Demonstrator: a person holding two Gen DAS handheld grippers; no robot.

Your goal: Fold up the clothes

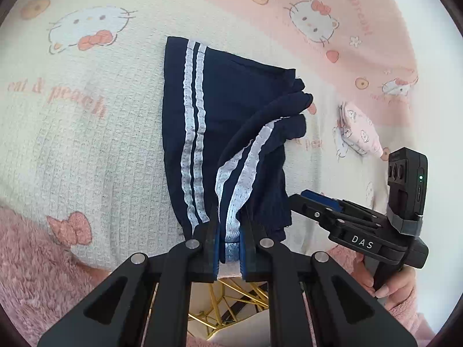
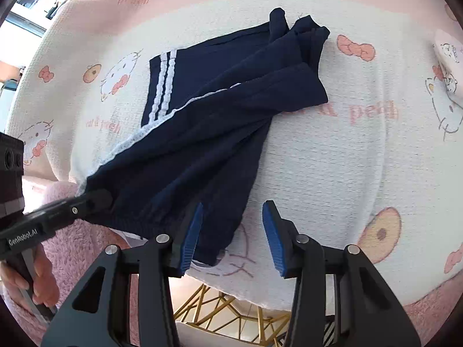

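Note:
Navy shorts (image 1: 231, 110) with white side stripes lie partly folded on a cream and pink cat-print blanket (image 1: 86, 144). My left gripper (image 1: 228, 248) is shut on the shorts' near striped edge and lifts it off the blanket. The right wrist view shows the same shorts (image 2: 202, 121), with the left gripper (image 2: 92, 199) clamped on their left corner. My right gripper (image 2: 234, 217) stands open over the near edge. A hanging corner of the shorts rests against its left pad (image 2: 191, 237), and the right pad is bare. From the left wrist view the right gripper (image 1: 306, 199) sits just right of the shorts.
A small folded pink garment (image 1: 358, 133) lies to the right on the blanket, also seen as the pink garment (image 2: 448, 55). Fluffy pink fabric (image 1: 29, 260) borders the near edge. A gold wire frame (image 2: 220, 306) shows below the edge. A hand (image 1: 396, 286) holds the right gripper's handle.

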